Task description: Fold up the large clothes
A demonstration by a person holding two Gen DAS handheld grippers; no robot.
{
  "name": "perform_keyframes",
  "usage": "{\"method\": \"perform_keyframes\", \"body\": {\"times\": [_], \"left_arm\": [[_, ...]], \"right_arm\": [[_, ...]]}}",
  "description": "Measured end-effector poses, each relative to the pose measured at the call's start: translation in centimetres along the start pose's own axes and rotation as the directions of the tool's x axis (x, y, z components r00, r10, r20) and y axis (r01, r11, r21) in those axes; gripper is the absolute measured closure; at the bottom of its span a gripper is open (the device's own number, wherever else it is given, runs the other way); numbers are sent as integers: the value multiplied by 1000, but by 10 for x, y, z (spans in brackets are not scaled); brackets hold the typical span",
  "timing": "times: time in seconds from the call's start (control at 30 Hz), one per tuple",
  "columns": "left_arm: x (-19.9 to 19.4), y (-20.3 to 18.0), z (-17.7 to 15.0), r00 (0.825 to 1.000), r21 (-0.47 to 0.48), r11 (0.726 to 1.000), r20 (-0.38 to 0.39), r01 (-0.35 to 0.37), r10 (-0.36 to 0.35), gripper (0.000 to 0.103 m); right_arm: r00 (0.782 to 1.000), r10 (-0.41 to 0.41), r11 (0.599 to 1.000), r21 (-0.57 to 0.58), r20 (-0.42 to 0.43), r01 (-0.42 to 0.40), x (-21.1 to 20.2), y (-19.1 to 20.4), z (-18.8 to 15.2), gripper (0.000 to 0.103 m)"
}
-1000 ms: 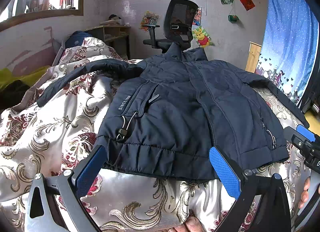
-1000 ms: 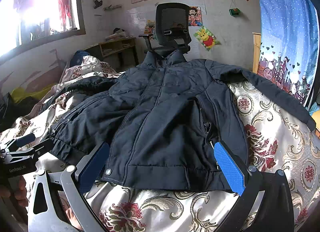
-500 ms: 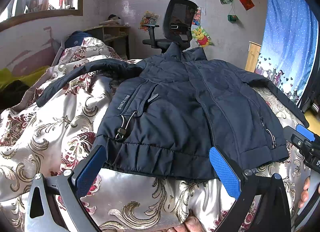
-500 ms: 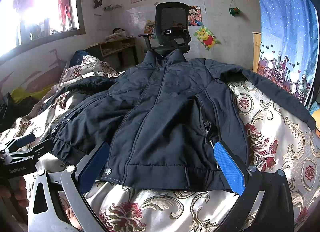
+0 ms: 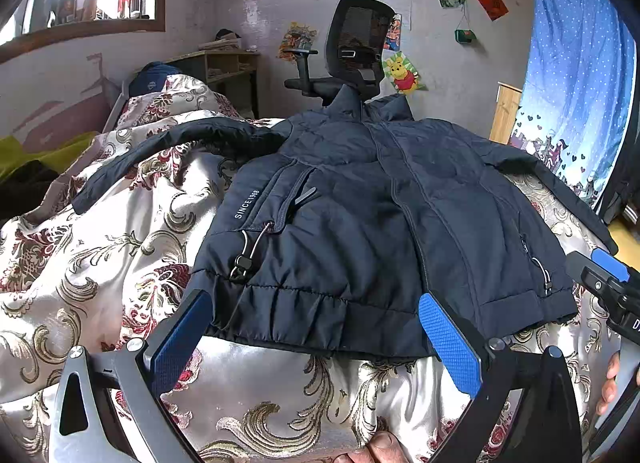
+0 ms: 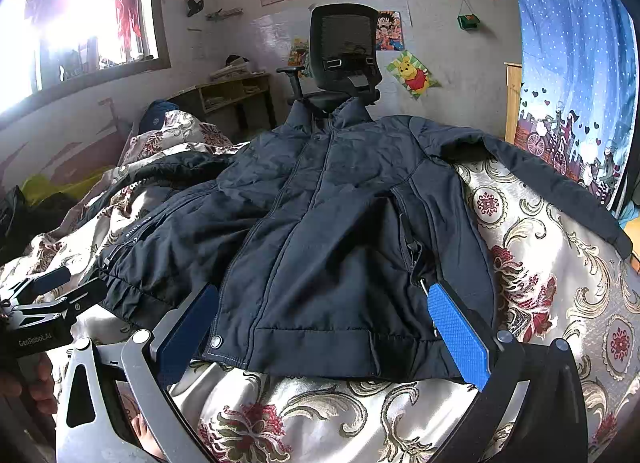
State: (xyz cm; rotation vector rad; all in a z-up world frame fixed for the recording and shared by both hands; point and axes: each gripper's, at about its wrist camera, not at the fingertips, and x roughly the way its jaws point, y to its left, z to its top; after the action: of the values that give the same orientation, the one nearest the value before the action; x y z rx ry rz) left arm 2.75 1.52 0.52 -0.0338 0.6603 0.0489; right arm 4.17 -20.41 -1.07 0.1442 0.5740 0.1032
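Navy jacket [image 5: 360, 231] (zipped), "SINCE 1968" sleeve print [image 5: 247, 204], "GenRobot.AI" on left gripper [image 6: 52, 295]

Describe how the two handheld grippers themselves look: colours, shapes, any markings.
Both match. The left gripper and the right gripper each have two flat fingers faced with blue dimpled pads, mounted on grey metal brackets with triangular cut-outs and round bolt heads. Seen from the right wrist view, the left gripper's black body carries white "GenRobot.AI" lettering. No cables or sleeves show.
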Motion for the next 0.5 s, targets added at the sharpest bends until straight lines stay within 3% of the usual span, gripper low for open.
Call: {"method": "perform_keyframes", "body": {"times": [0.2, 0.33, 0.5], "left_arm": [[0, 0, 0, 1000, -1, 1000, -2, -1, 1, 0], [3, 1, 0, 1000, 3, 1000, -6, -16, 16, 0], [11, 1, 10, 999, 21, 999, -18, -48, 48, 0]], "right_arm": [[1000, -1, 1000, -2, -4, 1, 1, 0, 0, 1], [998, -21, 1000, -2, -52, 21, 9, -1, 2, 1], [990, -91, 996, -4, -108, 91, 19, -8, 11, 1]]}}
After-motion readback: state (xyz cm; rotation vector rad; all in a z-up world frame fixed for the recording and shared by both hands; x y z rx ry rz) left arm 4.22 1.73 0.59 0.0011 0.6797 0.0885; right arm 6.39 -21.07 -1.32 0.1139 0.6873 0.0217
